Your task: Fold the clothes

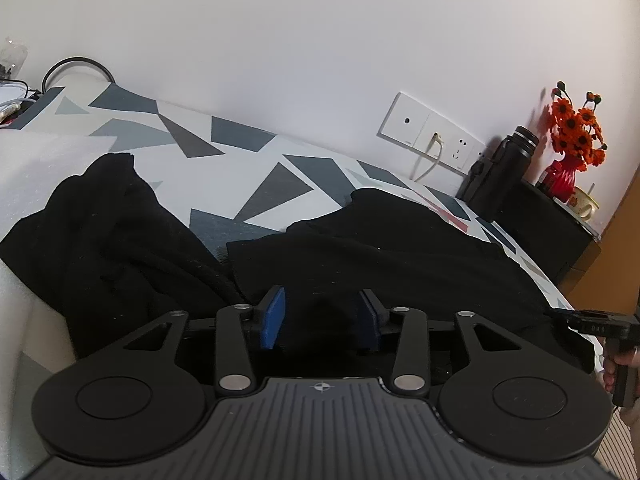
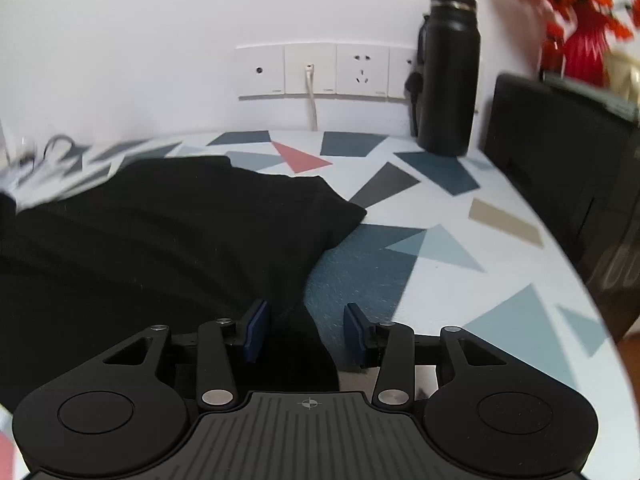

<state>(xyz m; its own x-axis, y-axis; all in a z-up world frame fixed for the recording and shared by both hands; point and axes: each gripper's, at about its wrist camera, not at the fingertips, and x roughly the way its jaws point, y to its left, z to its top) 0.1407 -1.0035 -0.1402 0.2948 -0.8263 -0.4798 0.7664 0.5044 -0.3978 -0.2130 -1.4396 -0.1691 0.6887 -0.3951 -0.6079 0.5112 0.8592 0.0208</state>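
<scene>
A black garment (image 1: 400, 256) lies crumpled across the table, with one bunched part at the left (image 1: 104, 232). My left gripper (image 1: 322, 320) is open at the garment's near edge, and black cloth lies between its blue pads (image 1: 274, 318). In the right wrist view the garment (image 2: 160, 220) fills the left half. My right gripper (image 2: 306, 334) is open, and a narrow tongue of the black cloth runs between its fingers. The right gripper's black body (image 1: 592, 324), held in a hand (image 1: 618, 364), shows at the right edge of the left wrist view.
The table (image 2: 440, 240) has a white cover with grey, blue and red shapes. At the back right stand a black bottle (image 2: 448, 80), a black box (image 2: 560, 152) and a red vase of orange flowers (image 1: 568, 148). Wall sockets (image 2: 320, 70) hold a plugged-in white cable. White foam sheet (image 1: 40, 168) lies at the left.
</scene>
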